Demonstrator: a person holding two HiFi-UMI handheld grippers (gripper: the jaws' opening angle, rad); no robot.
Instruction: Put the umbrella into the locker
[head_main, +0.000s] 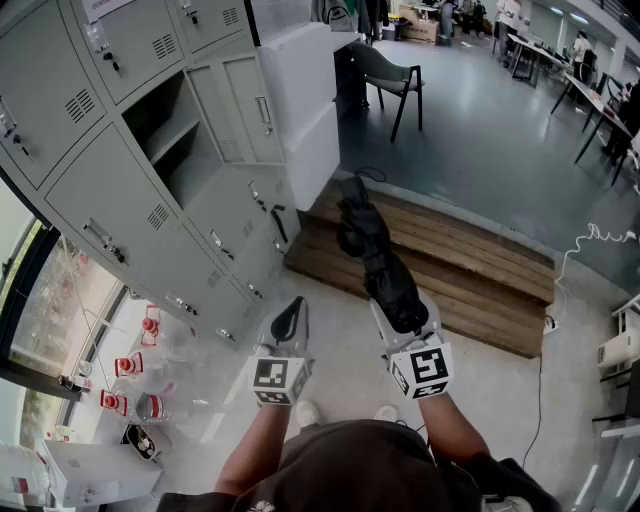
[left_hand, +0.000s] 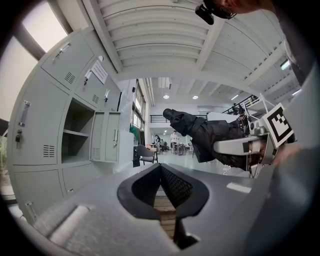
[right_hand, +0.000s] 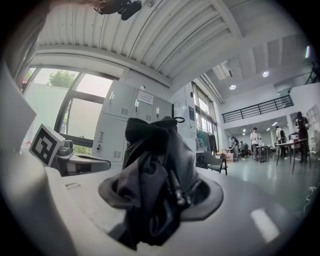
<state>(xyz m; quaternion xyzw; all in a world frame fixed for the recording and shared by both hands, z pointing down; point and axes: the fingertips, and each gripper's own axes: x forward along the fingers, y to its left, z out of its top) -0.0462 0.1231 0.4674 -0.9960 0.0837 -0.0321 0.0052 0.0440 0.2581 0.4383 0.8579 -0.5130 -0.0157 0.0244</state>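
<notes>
Right claw: my right claw (head_main: 403, 312) sits low and just right of centre in the head view. Its jaws are part-way open and clamped on the folded black umbrella (head_main: 378, 262). In its own view (right_hand: 161, 196) the dark fabric bulges out of the jaws on both sides.
Umbrella, place: held in the air above the floor, in the middle of the head view. It is in front of the wooden platform (head_main: 455, 265) and well apart from the locker.
Umbrella, axis: the long axis runs level, straight out from the claw. In the head view it goes from lower centre up and a little left.
Umbrella, heading: the free end with its thin strap loop (right_hand: 179, 119) points up the frame, right of the open compartment.
Umbrella, side view: in the left gripper view it (left_hand: 200, 131) lies across the right middle, free end toward the left.
Left claw: my left claw (head_main: 290, 320) is beside the right one. Its jaw tips meet (left_hand: 161, 186) with nothing between them.
Locker: the grey locker (head_main: 105, 195) fills the upper left. One compartment (head_main: 170, 125) is open, with its door (head_main: 245, 105) swung out.
</notes>
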